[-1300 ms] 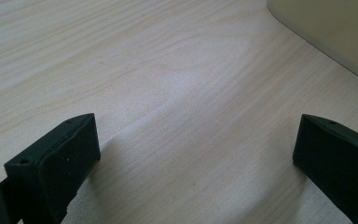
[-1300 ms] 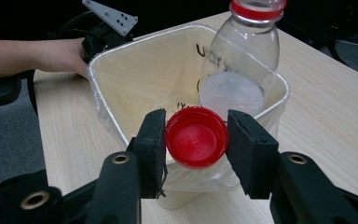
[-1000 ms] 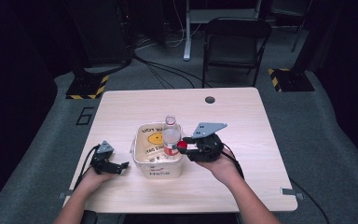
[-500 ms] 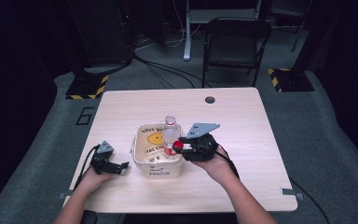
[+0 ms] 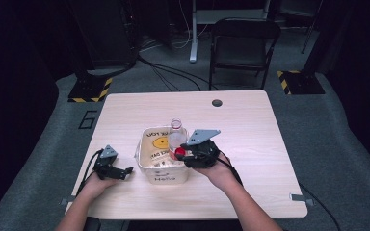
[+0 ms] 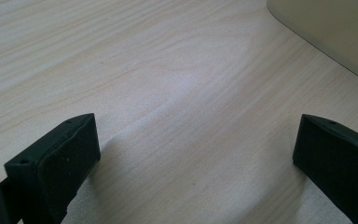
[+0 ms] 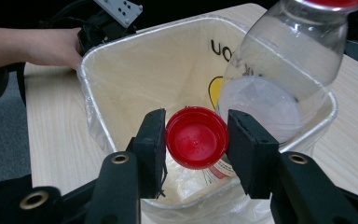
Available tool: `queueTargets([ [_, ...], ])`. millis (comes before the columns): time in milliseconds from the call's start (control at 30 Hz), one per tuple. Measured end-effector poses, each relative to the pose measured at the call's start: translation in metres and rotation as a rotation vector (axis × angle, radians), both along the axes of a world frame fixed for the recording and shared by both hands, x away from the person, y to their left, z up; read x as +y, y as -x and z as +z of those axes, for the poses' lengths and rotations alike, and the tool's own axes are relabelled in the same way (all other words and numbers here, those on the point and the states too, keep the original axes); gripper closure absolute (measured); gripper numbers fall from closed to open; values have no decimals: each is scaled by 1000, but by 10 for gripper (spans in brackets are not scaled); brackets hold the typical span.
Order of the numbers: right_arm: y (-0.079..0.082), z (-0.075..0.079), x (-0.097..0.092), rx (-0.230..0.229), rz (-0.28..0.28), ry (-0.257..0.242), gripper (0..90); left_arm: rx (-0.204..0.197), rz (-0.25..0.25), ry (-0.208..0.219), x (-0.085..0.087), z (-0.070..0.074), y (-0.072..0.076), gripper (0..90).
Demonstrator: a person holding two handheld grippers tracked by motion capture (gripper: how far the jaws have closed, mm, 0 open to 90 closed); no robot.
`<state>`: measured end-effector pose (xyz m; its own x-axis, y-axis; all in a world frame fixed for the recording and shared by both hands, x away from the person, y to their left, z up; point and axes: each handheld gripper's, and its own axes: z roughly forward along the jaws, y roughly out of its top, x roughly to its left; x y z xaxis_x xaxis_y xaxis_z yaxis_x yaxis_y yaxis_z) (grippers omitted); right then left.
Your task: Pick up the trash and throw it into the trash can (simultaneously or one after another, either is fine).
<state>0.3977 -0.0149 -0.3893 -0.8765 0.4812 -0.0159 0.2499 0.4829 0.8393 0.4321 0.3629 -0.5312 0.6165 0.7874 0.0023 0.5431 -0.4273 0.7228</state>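
Item count: one red cap [image 7: 196, 136], one clear plastic bottle [image 7: 279, 79], one cream bin [image 5: 144, 159] with a plastic liner, two grippers.

The right gripper [image 7: 196, 140] is clamped on the red cap, one pad pressing each side of it. In the right gripper view the cap hangs above the open mouth of the bin, inside its near rim. The clear plastic bottle stands just beside the cap, tilted, its base low over the bin opening.

The left gripper [image 6: 196, 149] rests on the wooden table [image 5: 250, 125], left of the bin, jaws spread wide with nothing between them. The bin wall lies near its right jaw.

One black chair [image 5: 243, 45] stands beyond the table's far edge.
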Motion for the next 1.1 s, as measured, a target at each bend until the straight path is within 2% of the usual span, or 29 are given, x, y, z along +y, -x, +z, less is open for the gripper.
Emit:
queueTargets([
  [133,0,-5,4,3,6,13,571,4,-1,-1,0,0,0,2],
  [367,-1,-5,4,7,2,0,538,5,-1,-2,0,0,0,2],
  [733,1,1,-7,-12,-12,-18,496,12,9,-7,6,1,4,2],
  [800,2,2,-11,-16,-40,-23,481,2,22,4,4,0,3,2],
  [833,3,3,-16,-21,-65,-28,463,11,20,-3,4,1,2,2],
  [1000,6,4,-27,-27,-103,-46,444,9,23,-4,3,1,0,2],
  [1033,8,5,-34,-45,-123,-58,428,11,23,-4,3,1,1,2],
  [1100,9,5,-36,-50,-133,-63,423,13,25,-3,3,1,1,2],
])
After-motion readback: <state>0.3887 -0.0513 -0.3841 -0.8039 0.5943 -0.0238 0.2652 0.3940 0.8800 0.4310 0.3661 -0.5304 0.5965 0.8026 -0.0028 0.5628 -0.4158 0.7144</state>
